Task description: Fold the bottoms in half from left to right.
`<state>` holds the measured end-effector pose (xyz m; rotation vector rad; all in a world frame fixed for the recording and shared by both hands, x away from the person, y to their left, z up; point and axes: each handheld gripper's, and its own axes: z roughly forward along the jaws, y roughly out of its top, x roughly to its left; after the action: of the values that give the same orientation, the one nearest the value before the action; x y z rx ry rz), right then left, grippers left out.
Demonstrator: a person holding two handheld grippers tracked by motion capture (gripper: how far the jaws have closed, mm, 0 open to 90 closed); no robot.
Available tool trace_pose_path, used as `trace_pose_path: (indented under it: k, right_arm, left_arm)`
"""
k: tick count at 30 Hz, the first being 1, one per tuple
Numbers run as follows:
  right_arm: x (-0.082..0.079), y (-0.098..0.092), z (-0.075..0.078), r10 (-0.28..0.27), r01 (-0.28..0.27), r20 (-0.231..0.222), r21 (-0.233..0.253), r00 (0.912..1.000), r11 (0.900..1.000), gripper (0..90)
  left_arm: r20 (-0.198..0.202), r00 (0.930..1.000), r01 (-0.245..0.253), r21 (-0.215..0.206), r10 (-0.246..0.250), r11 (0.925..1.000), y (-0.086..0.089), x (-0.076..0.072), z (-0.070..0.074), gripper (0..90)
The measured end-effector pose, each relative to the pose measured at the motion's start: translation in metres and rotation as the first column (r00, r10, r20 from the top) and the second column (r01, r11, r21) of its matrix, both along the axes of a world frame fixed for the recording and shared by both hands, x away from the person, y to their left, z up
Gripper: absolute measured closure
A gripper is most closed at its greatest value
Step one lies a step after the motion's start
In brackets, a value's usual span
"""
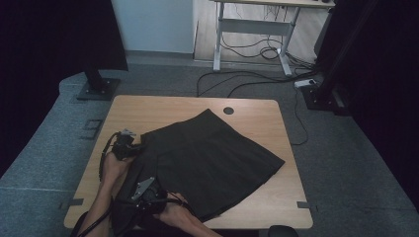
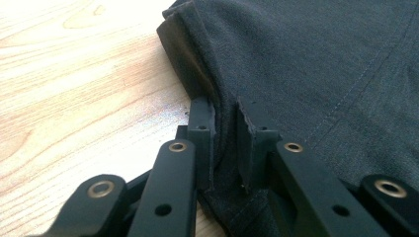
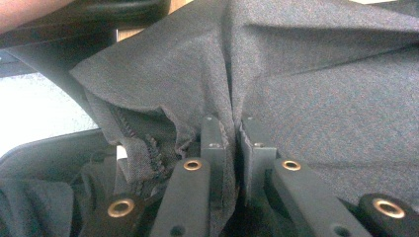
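So there's a dark skirt (image 1: 212, 158) spread across the wooden worktop (image 1: 148, 111), slanted, with one corner up near the round cable hole (image 1: 228, 110) and the near end hanging over the front edge by the person. It looks black from the high view and more charcoal up close (lighting's pretty dim, so don't quote me on the colour).

The left tool (image 1: 124, 146) sits at the skirt's left edge. In the left gripper view that left tool (image 2: 225, 143) has its jaws nearly together with a fold of the fabric edge pinched between them, and you can see a line of stitching (image 2: 346, 98) running across the cloth.

The right tool (image 1: 147, 191) is down at the near edge, and it's hard to make out from above since it's black on black, with the hand (image 1: 173, 210) behind it partly cut off by the bottom of the frame. In the right gripper view the right tool (image 3: 230, 148) is also closed narrow on a bunched ridge of cloth, with a hem seam (image 3: 143, 148) curling beside it. Something dark and curved runs across the top left there, can't tell what it is.

No labels, tags or writing that I can read anywhere on the skirt. Behind the worktop there's a white desk frame (image 1: 257, 27) with cables (image 1: 257, 49) on the floor, its top cut off.
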<state>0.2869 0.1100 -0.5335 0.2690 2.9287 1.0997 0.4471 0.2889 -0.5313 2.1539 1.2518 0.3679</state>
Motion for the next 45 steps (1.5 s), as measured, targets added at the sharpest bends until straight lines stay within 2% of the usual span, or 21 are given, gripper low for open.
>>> trace_pose_path:
  k: [1,2,3,5,8,11,14,15,16,19,23,26,27,29,30,31,35,39,43,45]
  right_arm:
    - [0.000,0.000,0.000,0.000,0.000,0.000,0.000,1.0000,1.000,82.1]
    - [-0.001,-0.002,0.001,0.000,0.000,0.011,-0.003,0.9999,1.000,82.6]
    - [-0.002,-0.003,0.001,0.000,0.000,0.018,-0.007,0.9998,1.000,82.8]
    - [-0.003,-0.007,0.005,-0.006,0.007,0.034,-0.007,0.9994,1.000,83.2]
    - [-0.003,-0.020,0.016,-0.026,0.025,0.042,0.028,0.9988,0.999,83.6]
    - [-0.001,-0.037,0.029,-0.050,0.047,0.065,0.055,0.9966,0.997,83.8]
    - [0.003,-0.056,0.042,-0.080,0.074,0.069,0.082,0.9944,0.994,83.8]
    - [0.003,-0.056,0.042,-0.080,0.074,0.069,0.082,0.9944,0.994,83.8]
    - [0.005,-0.071,0.051,-0.099,0.091,0.072,0.103,0.9925,0.990,83.9]
    - [0.006,-0.090,0.062,-0.125,0.113,0.085,0.130,0.9886,0.985,83.9]
    - [0.010,-0.120,0.076,-0.175,0.158,0.082,0.179,0.9812,0.971,83.9]
    - [0.011,-0.139,0.085,-0.205,0.183,0.094,0.202,0.9742,0.962,83.9]
    - [0.011,-0.146,0.088,-0.215,0.191,0.099,0.210,0.9715,0.959,83.9]
    - [0.011,-0.157,0.094,-0.233,0.206,0.102,0.224,0.9671,0.953,83.9]
    - [0.011,-0.157,0.094,-0.233,0.206,0.102,0.224,0.9671,0.953,83.9]
    - [0.012,-0.168,0.100,-0.249,0.218,0.107,0.241,0.9626,0.946,83.9]
    - [0.011,-0.192,0.112,-0.287,0.248,0.116,0.272,0.9508,0.930,83.9]
    - [0.012,-0.216,0.123,-0.331,0.283,0.127,0.296,0.9350,0.912,83.9]
    - [0.015,-0.240,0.133,-0.382,0.326,0.137,0.312,0.9140,0.892,83.9]
    - [0.016,-0.253,0.136,-0.412,0.352,0.145,0.318,0.8996,0.880,83.9]
  left_arm:
    - [0.000,1.0000,0.000,0.000,0.000,1.0000,0.000,0.000,0.000,79.1]
    - [0.012,0.9999,0.004,0.028,-0.004,0.9996,-0.004,0.000,0.001,80.5]
    - [0.016,0.9999,0.006,0.035,-0.006,0.9994,-0.006,-0.001,0.001,81.1]
    - [0.022,0.9997,0.008,0.030,-0.009,0.9995,-0.006,0.000,0.001,82.0]
    - [0.046,0.9989,0.001,0.007,-0.001,1.0000,-0.007,-0.001,0.004,82.9]
    - [0.091,0.9958,0.001,-0.039,0.003,0.9992,-0.008,-0.001,0.014,83.3]
    - [0.137,0.9905,0.005,-0.106,0.009,0.9944,-0.011,0.000,0.026,83.4]
    - [0.137,0.9905,0.005,-0.106,0.009,0.9944,-0.011,0.000,0.026,83.5]
    - [0.159,0.9873,0.017,-0.133,0.005,0.9910,-0.015,0.001,0.034,83.6]
    - [0.186,0.9824,0.038,-0.147,-0.010,0.9883,-0.024,0.005,0.046,83.7]
    - [0.225,0.9740,0.064,-0.180,-0.022,0.9816,-0.039,0.012,0.066,84.4]
    - [0.253,0.9665,0.090,-0.186,-0.041,0.9783,-0.054,0.017,0.081,85.1]
    - [0.253,0.9665,0.090,-0.186,-0.041,0.9783,-0.054,0.017,0.081,85.3]
    - [0.285,0.9562,0.124,-0.178,-0.069,0.9762,-0.076,0.023,0.096,85.6]
    - [0.285,0.9562,0.124,-0.178,-0.069,0.9762,-0.076,0.023,0.096,85.9]
    - [0.288,0.9545,0.130,-0.176,-0.075,0.9758,-0.081,0.024,0.098,85.9]
    - [0.315,0.9429,0.169,-0.173,-0.108,0.9704,-0.109,0.031,0.113,86.3]
    - [0.340,0.9308,0.200,-0.169,-0.133,0.9652,-0.134,0.039,0.127,86.5]
    - [0.367,0.9169,0.225,-0.149,-0.158,0.9629,-0.159,0.049,0.143,86.7]
    - [0.375,0.9105,0.236,-0.128,-0.173,0.9632,-0.173,0.054,0.148,86.7]
